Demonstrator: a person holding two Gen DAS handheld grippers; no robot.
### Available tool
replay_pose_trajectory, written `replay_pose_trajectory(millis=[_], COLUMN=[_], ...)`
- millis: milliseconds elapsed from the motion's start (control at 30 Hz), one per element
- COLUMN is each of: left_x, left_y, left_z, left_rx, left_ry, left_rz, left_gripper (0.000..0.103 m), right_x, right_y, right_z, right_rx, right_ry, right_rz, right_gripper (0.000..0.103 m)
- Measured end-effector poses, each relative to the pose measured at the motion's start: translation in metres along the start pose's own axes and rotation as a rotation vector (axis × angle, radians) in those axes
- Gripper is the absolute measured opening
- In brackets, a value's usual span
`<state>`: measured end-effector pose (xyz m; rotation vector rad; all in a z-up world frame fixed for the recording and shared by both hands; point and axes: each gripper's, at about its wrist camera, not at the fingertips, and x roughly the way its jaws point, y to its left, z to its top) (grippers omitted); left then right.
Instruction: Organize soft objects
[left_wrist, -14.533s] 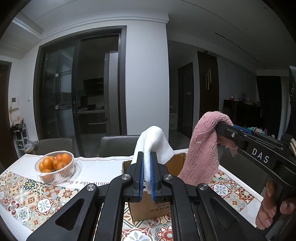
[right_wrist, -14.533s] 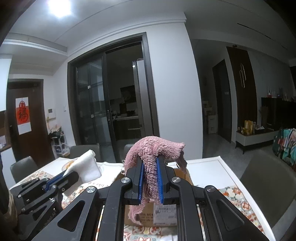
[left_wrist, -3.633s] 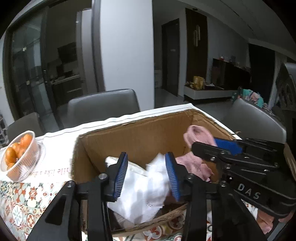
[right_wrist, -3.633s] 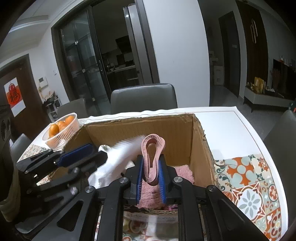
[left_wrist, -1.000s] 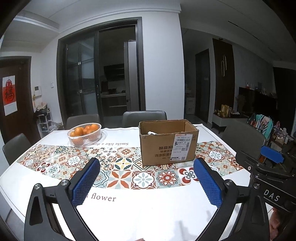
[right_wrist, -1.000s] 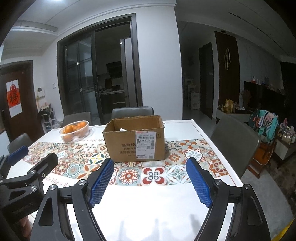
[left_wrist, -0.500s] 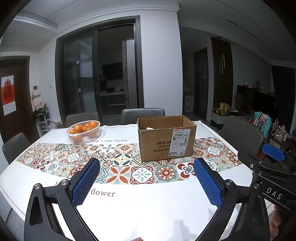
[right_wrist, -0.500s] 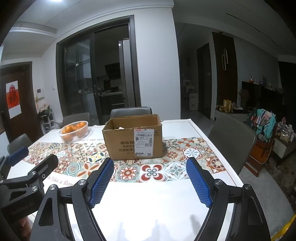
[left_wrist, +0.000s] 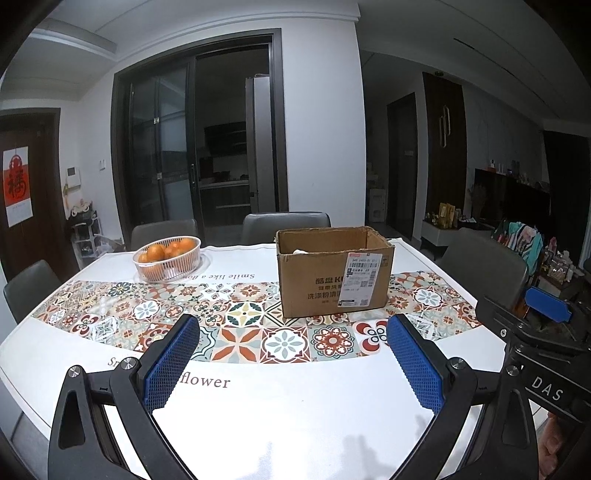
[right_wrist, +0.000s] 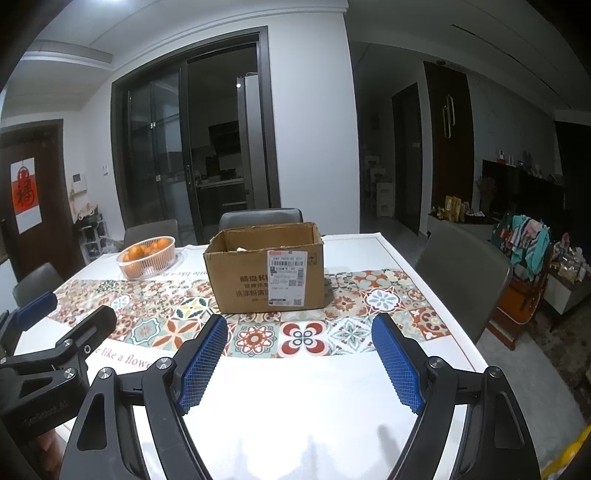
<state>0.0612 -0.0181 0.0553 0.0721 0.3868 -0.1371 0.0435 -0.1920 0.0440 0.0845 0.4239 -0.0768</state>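
Soft stuff is mostly hidden inside the cardboard box (left_wrist: 334, 271) on the patterned counter (left_wrist: 258, 387); only a scrap of white cloth (left_wrist: 301, 252) peeks over the rim. Left gripper (left_wrist: 293, 363) and right gripper (right_wrist: 301, 360) hover well back, both with ribbed blue fingers (right_wrist: 203, 362) spread wide, empty.

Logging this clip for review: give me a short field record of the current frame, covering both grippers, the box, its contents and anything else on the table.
left gripper: jaws wide open, holding nothing
right gripper: jaws wide open, holding nothing
cardboard box: upright, top open, on the patterned runner
box contents: a bit of white cloth shows above the rim; the rest is hidden
fruit basket: oranges, left of the box
table: white cloth with tiled runner
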Motion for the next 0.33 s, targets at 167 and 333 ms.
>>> replay_pose_trajectory(millis=[167, 333], left_x=[0.0016, 0.0027], left_y=[0.0013, 0.0020], left_z=[-0.0021, -0.0019], left_rx=[-0.002, -0.003], left_ry=[0.003, 0.003], left_rz=[-0.001, 0.003], left_gripper=[0.103, 0.103], right_x=[0.0020, 0.0029], right_y=[-0.0010, -0.0014], right_z=[-0.0005, -0.0015], right_rx=[0.003, 0.000], right_ry=[0.007, 0.013], right_rz=[-0.005, -0.007], right_gripper=[0.082, 0.082])
